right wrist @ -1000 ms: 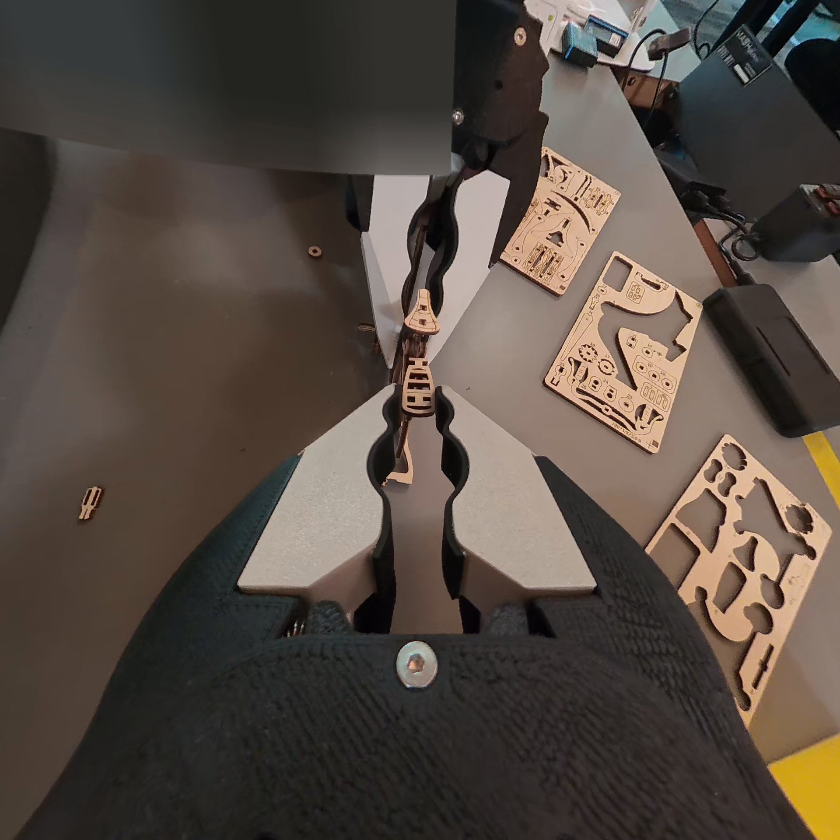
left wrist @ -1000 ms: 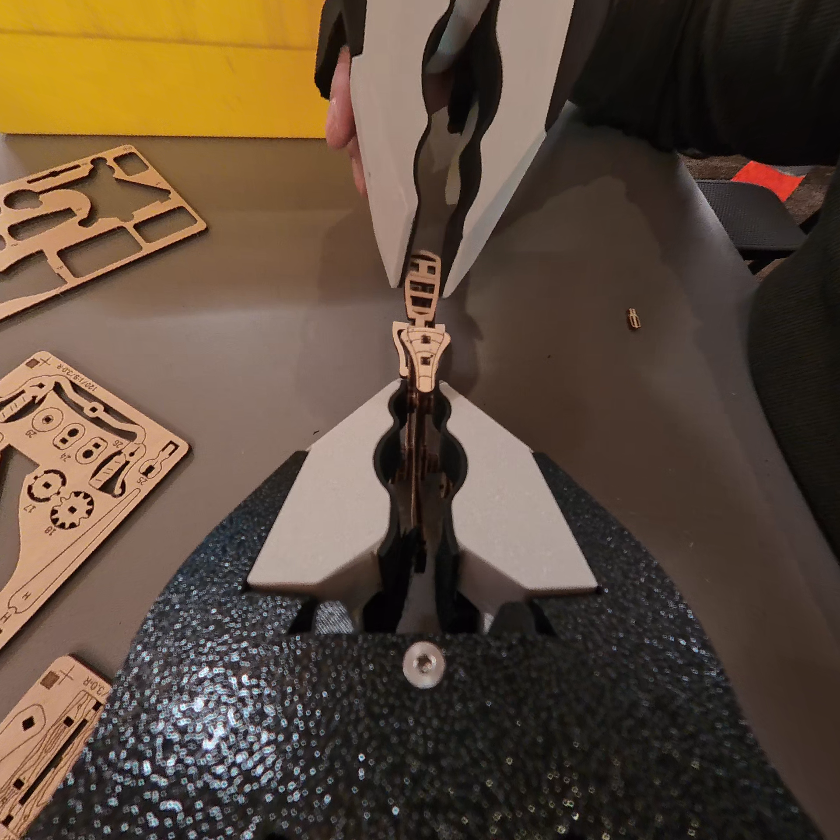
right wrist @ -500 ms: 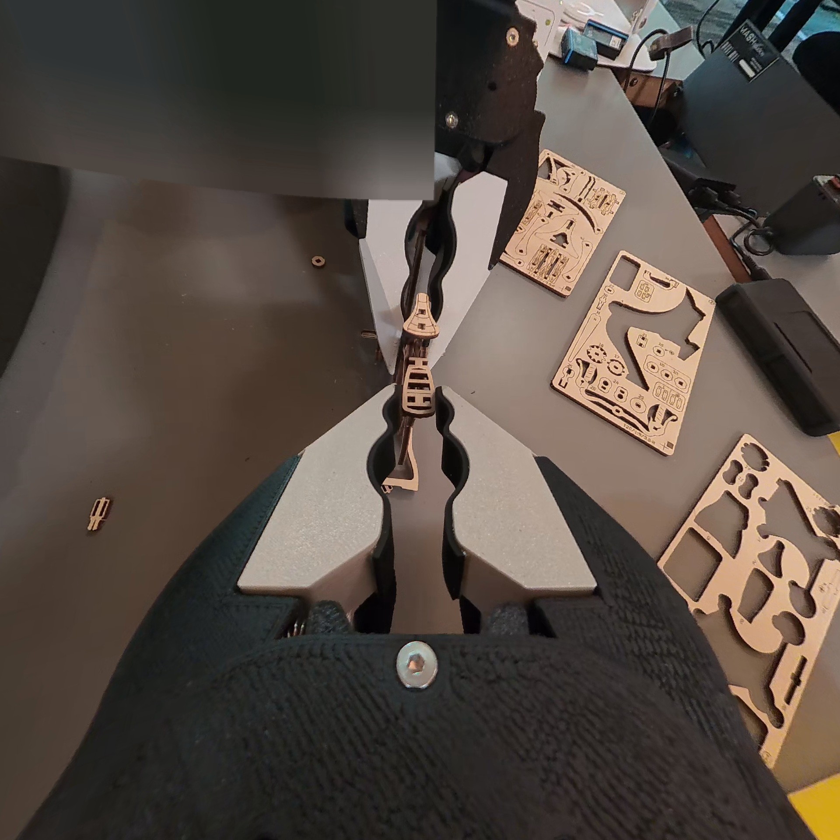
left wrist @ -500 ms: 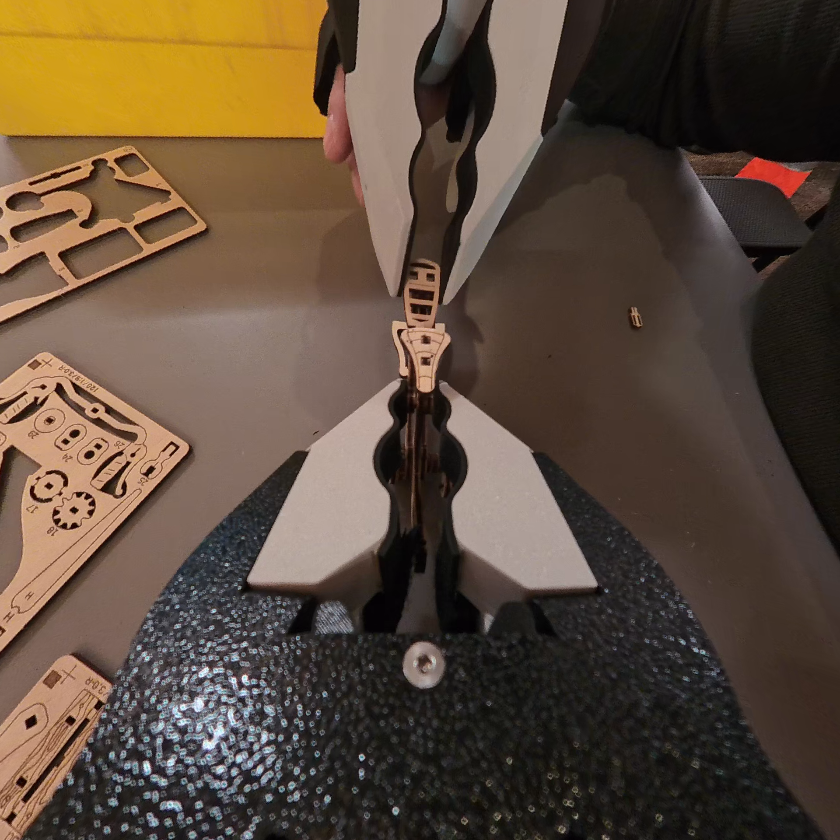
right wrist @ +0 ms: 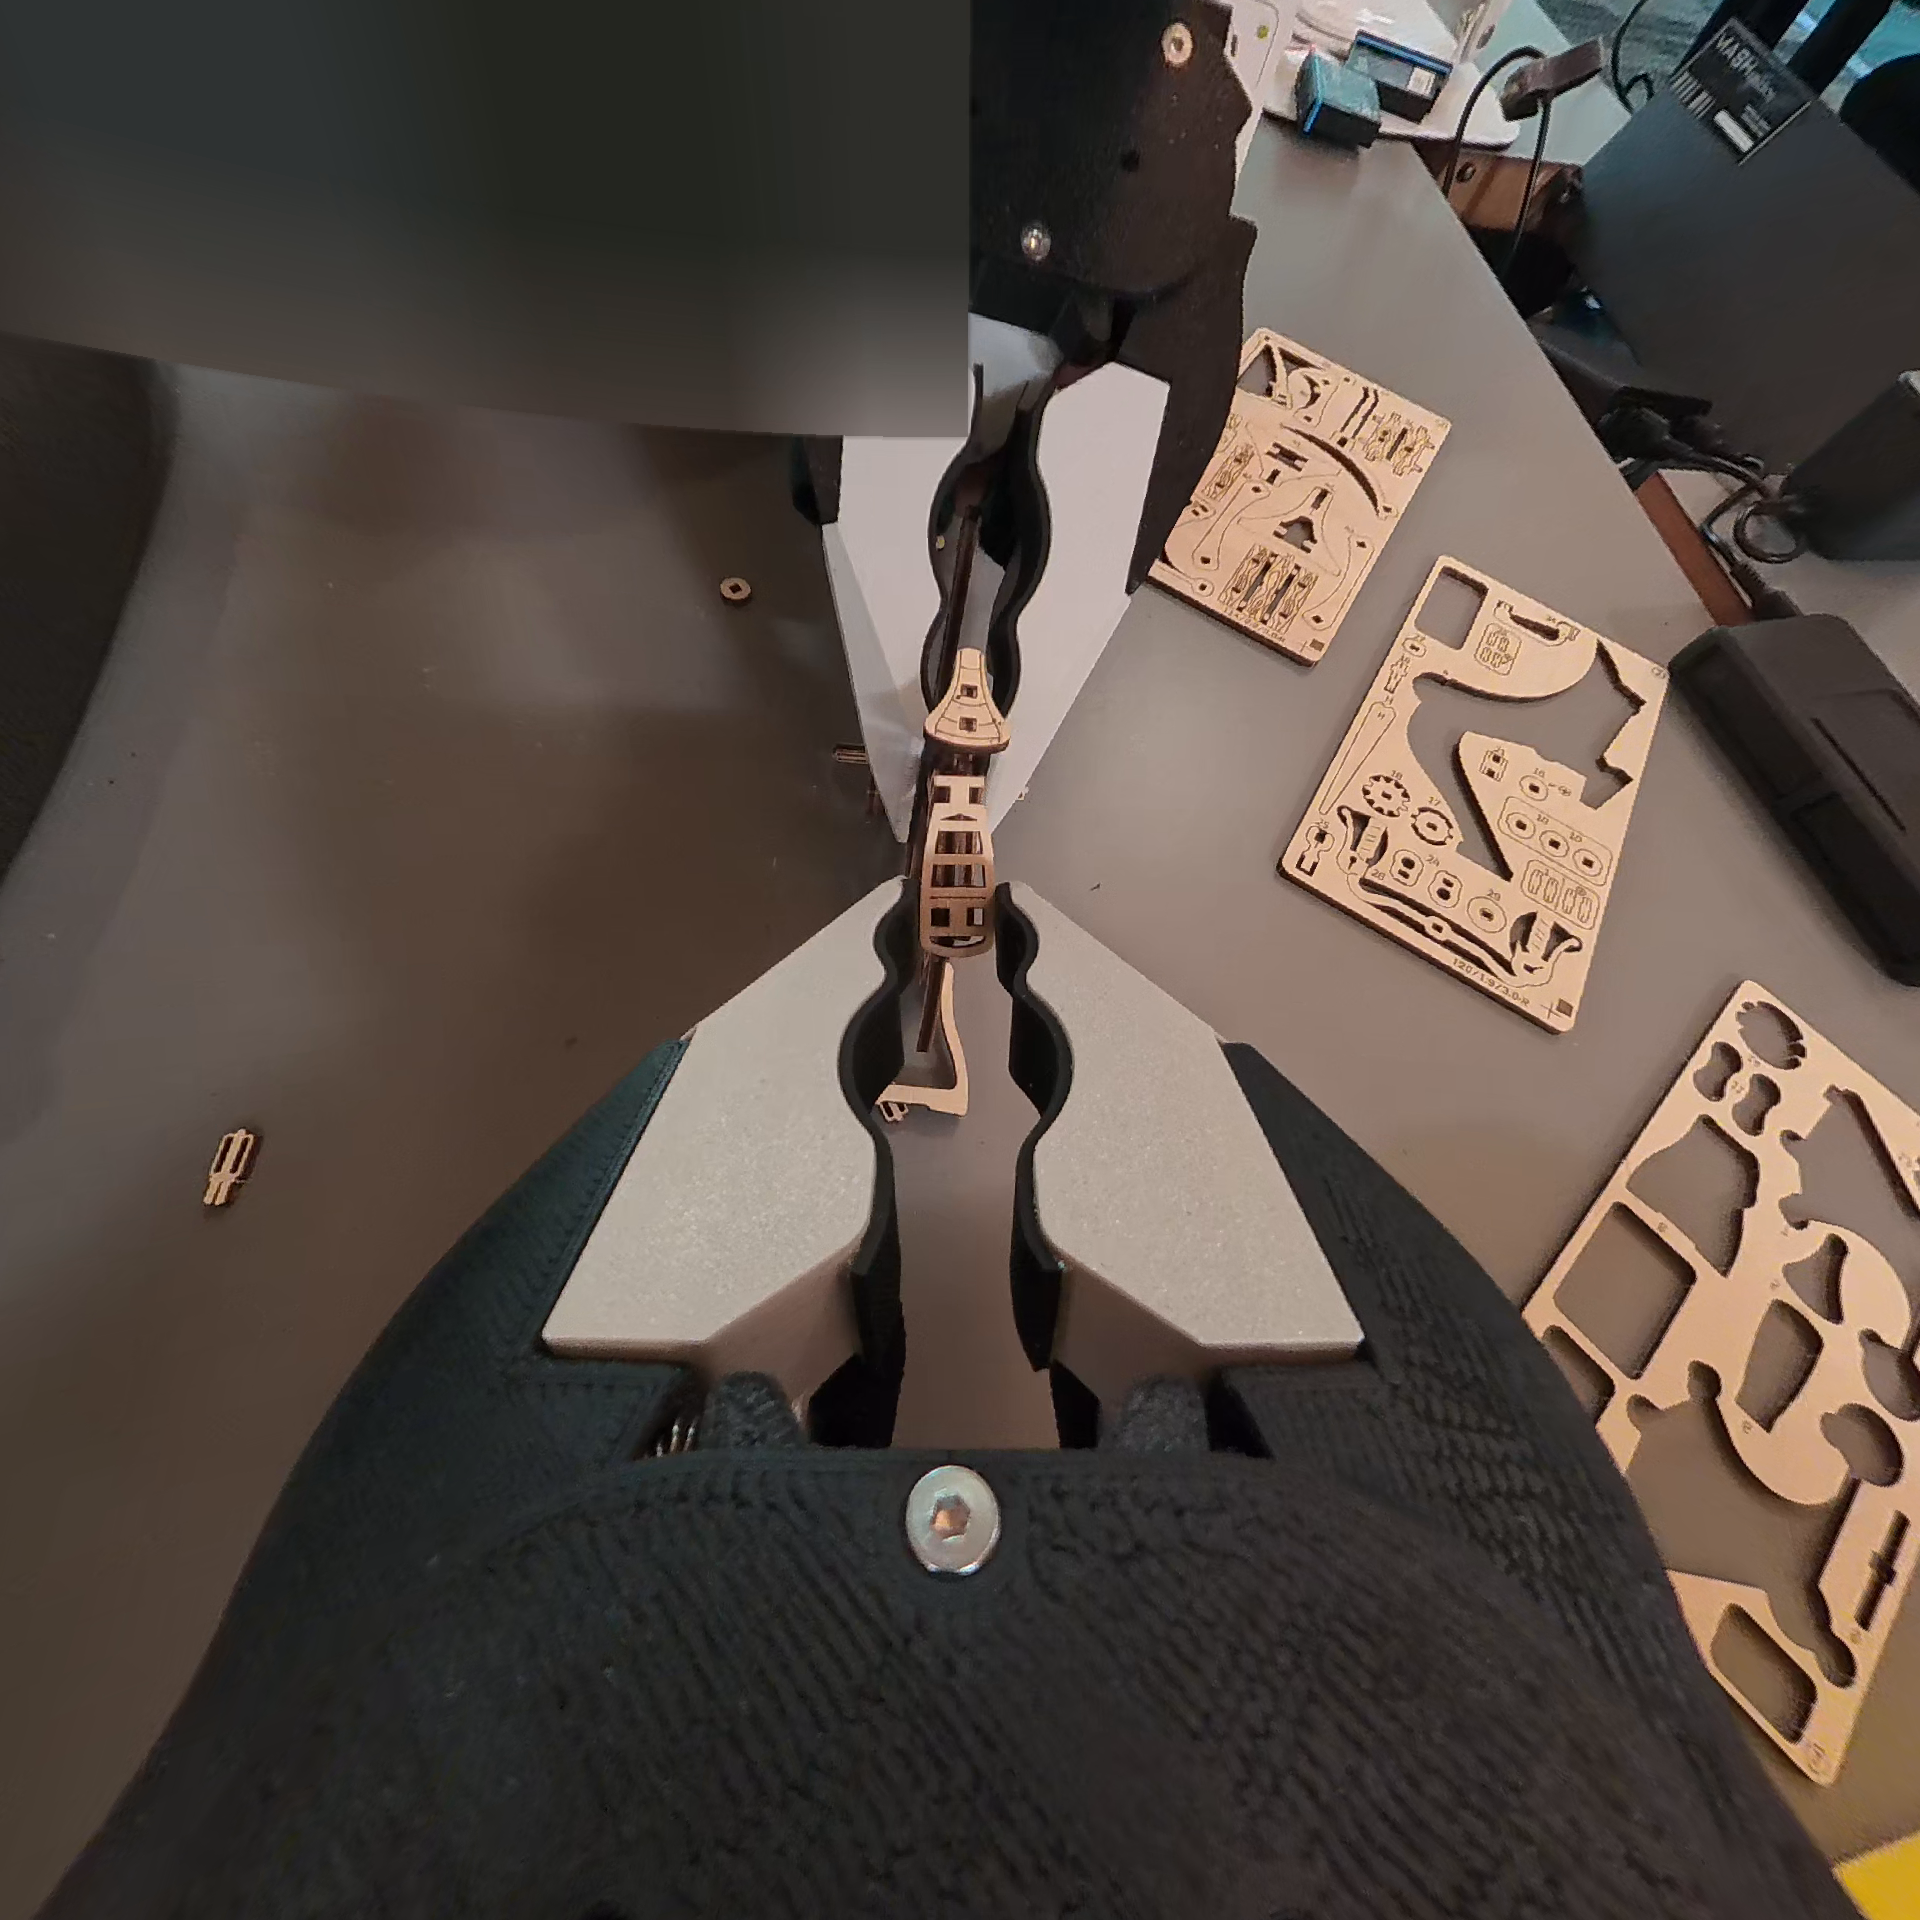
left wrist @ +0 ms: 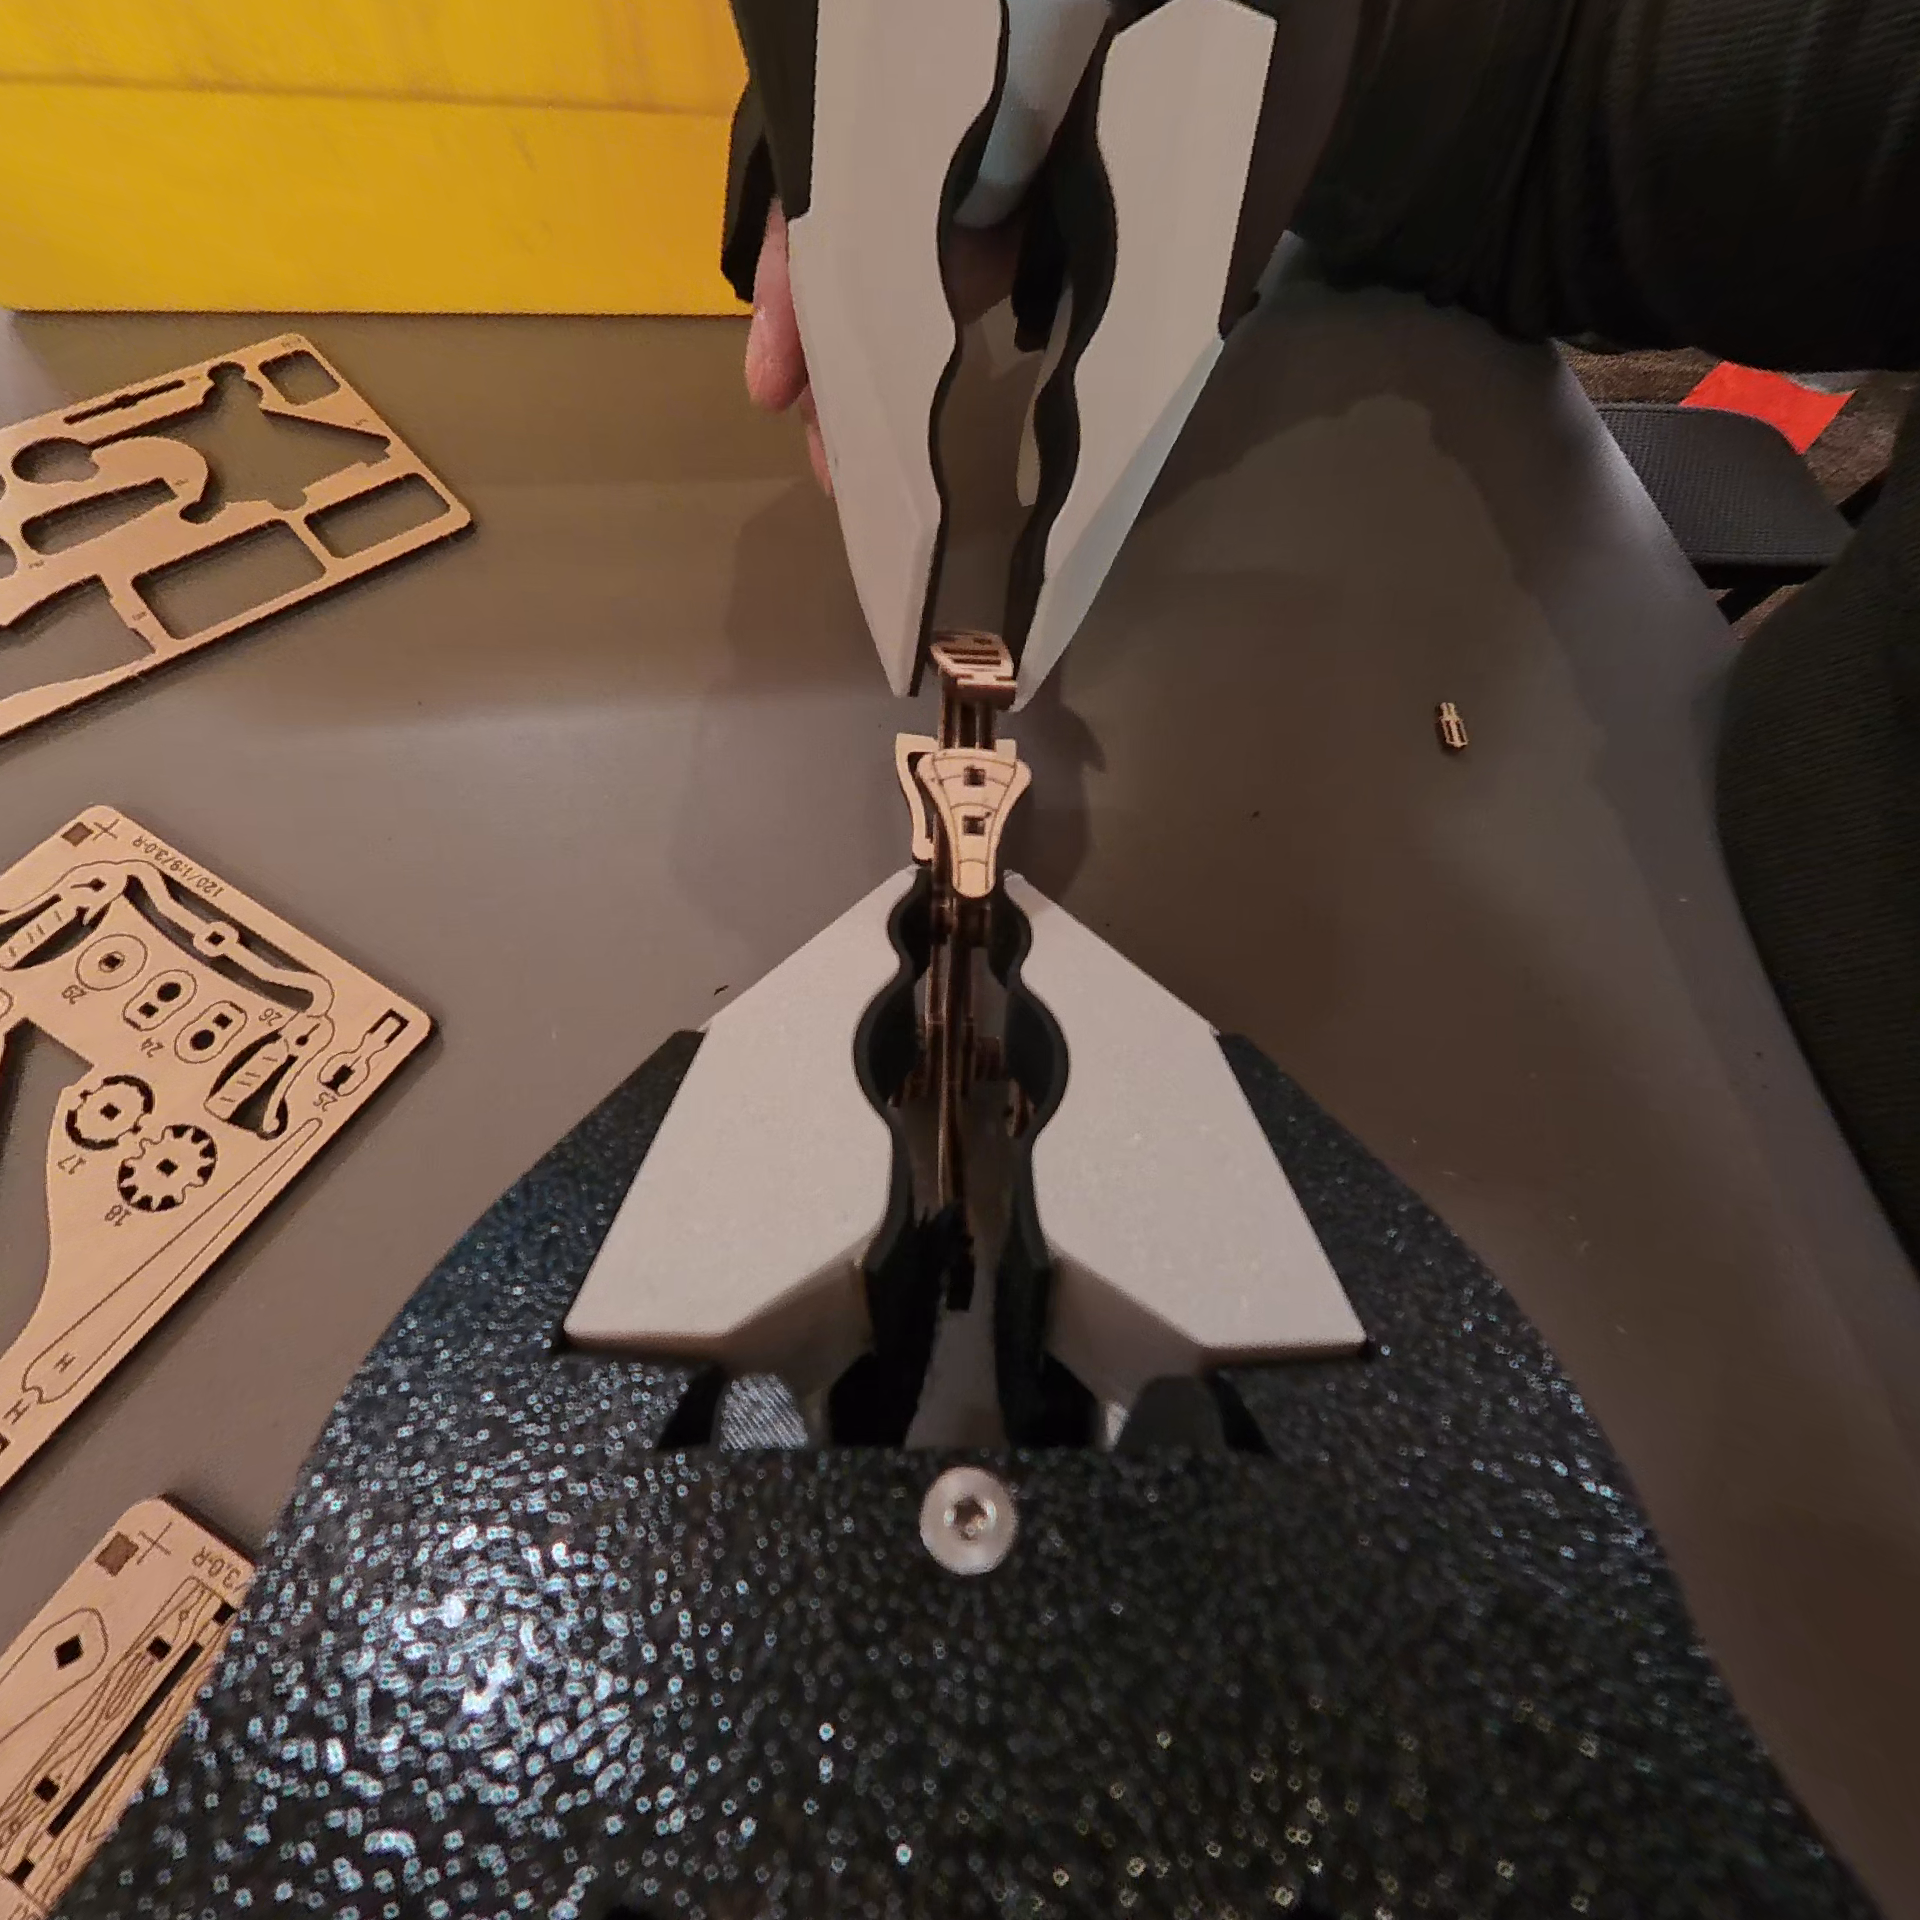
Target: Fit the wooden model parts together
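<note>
My left gripper (left wrist: 961,883) is shut on a slim wooden model assembly (left wrist: 971,821) that stands on edge between its grey fingers, with a shield-shaped part at the tip. My right gripper (left wrist: 966,675) comes in from the far side, tip to tip, shut on a small ladder-like slotted wooden piece (left wrist: 974,665) that touches the top of the assembly. In the right wrist view, my right gripper (right wrist: 951,899) holds the slotted piece (right wrist: 954,873) just below the shield part (right wrist: 966,717), which sits at the tip of the left gripper (right wrist: 971,665).
Laser-cut wooden part sheets lie on the grey table to the left (left wrist: 208,499) (left wrist: 156,1091) (left wrist: 94,1683), and to the right in the right wrist view (right wrist: 1309,499) (right wrist: 1475,810) (right wrist: 1745,1299). A small loose wooden piece (left wrist: 1452,724) (right wrist: 231,1164) lies apart. A black box (right wrist: 1818,769) stands at the table edge. Less than 4 cm separates the two grippers' tips.
The right gripper has tilted the slotted piece, so it shows end-on from the left wrist view and longer from the right. The left gripper and its assembly have held still.
</note>
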